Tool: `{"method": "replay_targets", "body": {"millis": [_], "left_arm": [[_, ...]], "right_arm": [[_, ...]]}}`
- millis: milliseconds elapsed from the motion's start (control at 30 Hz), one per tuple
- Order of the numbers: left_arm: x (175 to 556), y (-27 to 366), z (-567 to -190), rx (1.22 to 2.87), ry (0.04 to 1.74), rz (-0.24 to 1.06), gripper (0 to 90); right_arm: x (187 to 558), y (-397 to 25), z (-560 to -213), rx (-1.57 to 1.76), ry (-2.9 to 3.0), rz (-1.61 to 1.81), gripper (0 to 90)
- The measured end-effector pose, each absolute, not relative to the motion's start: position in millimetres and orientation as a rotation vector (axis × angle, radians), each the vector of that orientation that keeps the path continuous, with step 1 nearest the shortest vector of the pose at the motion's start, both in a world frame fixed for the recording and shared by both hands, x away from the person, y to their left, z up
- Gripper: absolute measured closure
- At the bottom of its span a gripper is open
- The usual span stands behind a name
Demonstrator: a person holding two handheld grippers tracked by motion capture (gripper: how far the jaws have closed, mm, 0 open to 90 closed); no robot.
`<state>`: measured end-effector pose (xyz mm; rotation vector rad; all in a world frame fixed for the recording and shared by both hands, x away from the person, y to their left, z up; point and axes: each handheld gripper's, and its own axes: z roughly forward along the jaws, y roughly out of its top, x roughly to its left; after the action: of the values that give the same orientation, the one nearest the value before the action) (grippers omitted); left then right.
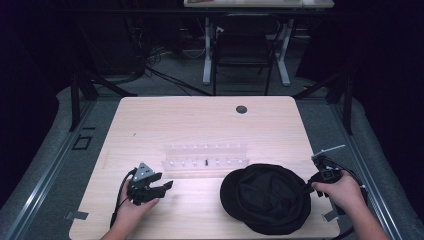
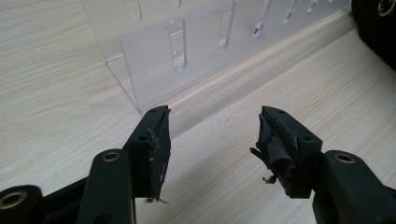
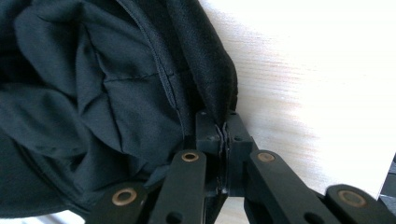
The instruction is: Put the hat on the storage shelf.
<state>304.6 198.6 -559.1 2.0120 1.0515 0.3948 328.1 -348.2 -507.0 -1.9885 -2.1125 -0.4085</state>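
Black fabric cap [image 1: 267,197], soft and crumpled, lying upside down on pale wood-grain table [image 1: 200,120], near front edge, right of centre. Inside lining w/ stitched seams seen in right gripper view [image 3: 93,93]. Right gripper [image 1: 308,187] at cap's right edge, held in person's right hand [image 1: 342,192]; jaws pressed together on cap's rim, fabric pinched between pads [image 3: 223,133]. Rest of cap resting flat on tabletop, not lifted as far as can be told.

Left gripper [image 1: 167,186] well apart from cap, over bare tabletop at front left, held in left hand [image 1: 134,205]. Jaws spread wide [image 2: 212,140], nothing between them, only wood below. Worn black pads [image 2: 159,144] frayed at edges. Grey three-cornered plate on top, cable trailing back toward table edge.

Clear acrylic rack [image 1: 205,157] w/ row of slots, mid-table, just beyond cap's far edge and ahead of left gripper; close up in left gripper view [image 2: 187,51]. One small dark item [image 1: 206,161] in a slot, too small to identify. Round dark grommet hole [image 1: 241,109] near table's far edge. Beyond table: black chair [image 1: 243,47] and white desk legs [image 1: 207,50] on grey floor.
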Motion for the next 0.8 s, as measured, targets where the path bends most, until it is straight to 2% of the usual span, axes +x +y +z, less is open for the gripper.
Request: {"method": "replay_targets", "body": {"millis": [267, 800], "left_arm": [[304, 198, -559, 2.011, 1.051, 0.398, 43.9], [304, 198, -559, 2.013, 1.049, 0.396, 43.9]], "right_arm": [[325, -348, -498, -2.002, -2.058, -0.493, 88.3], [327, -347, -476, -1.932, -2.058, -0.432, 88.5]]}}
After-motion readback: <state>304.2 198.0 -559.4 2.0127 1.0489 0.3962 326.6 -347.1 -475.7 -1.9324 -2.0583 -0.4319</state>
